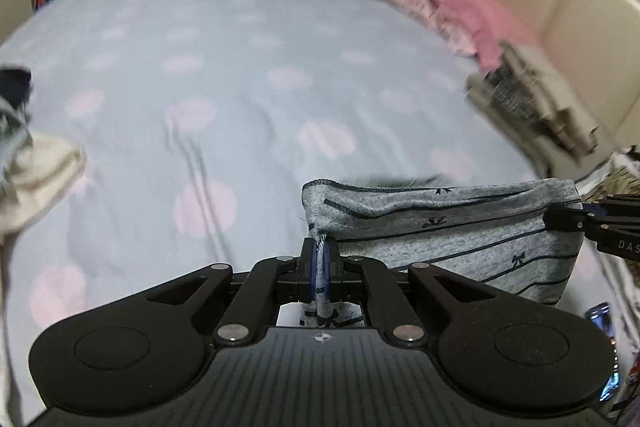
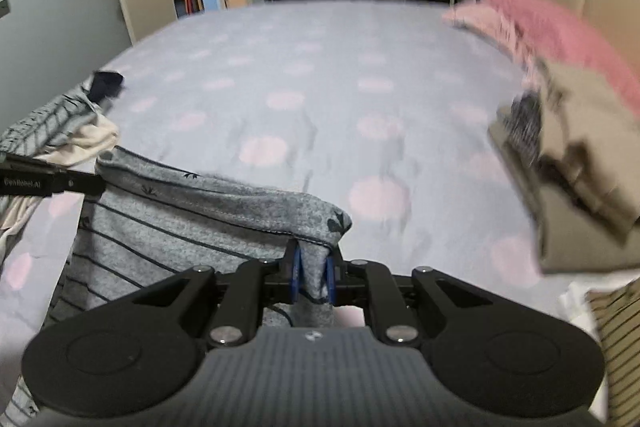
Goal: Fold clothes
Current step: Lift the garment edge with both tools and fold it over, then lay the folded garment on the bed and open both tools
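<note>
While you hold both grippers over the bed (image 1: 224, 39), no real containers show; only what may be a woven basket (image 1: 616, 183) at the far right edge, contents too blurred to tell. Your left gripper (image 1: 319, 267) has its blue pads pressed together on one top corner of the grey striped garment w/ small bow prints (image 1: 472, 235); cloth runs between the pads and hangs below. Your right gripper (image 2: 313, 273) is clamped the same way on the opp. corner. The garment's hem is stretched btwn the two, its body hanging down over the dotted sheet. Folded beige and striped clothes (image 2: 576, 167) are stacked to the right, near a pink blanket (image 2: 560, 31). Unfolded clothes (image 2: 60, 131) lie at left.
</note>
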A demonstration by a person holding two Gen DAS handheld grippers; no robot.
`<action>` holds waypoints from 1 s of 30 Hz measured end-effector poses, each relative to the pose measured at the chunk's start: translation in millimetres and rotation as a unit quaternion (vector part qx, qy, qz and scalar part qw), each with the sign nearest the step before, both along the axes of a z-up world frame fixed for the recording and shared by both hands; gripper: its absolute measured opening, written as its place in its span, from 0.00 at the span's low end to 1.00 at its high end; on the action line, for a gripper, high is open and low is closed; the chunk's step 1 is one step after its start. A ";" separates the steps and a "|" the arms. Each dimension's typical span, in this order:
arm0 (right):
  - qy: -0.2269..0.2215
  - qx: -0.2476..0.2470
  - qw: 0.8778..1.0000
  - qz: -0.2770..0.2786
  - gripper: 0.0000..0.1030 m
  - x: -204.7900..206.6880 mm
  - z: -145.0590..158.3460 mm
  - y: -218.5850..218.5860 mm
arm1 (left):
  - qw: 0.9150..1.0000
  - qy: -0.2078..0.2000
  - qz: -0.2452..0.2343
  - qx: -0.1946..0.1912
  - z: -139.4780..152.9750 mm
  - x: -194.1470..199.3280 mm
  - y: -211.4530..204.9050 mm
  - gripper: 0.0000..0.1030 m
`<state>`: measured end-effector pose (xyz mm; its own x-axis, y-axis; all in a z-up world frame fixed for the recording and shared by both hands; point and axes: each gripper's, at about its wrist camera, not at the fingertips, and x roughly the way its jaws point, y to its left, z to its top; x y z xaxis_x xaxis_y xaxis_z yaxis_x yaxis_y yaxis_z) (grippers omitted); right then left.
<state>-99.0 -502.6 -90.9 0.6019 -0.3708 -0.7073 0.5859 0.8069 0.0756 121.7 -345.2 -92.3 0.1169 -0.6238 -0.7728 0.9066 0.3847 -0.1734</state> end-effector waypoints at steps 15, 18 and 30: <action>-0.029 -0.023 0.999 -0.040 0.13 14.7 3.0 -20.7 | 0.999 -0.013 0.015 -0.045 9.9 6.6 -23.7 0.02; -0.020 -0.017 0.999 -0.048 0.13 20.5 -3.9 -25.5 | 0.999 -0.012 0.024 -0.031 -1.3 9.0 -33.1 0.02; -0.003 -0.054 0.997 -0.054 0.41 16.5 2.7 -14.8 | 1.000 -0.017 0.023 0.000 8.8 3.6 3.1 0.19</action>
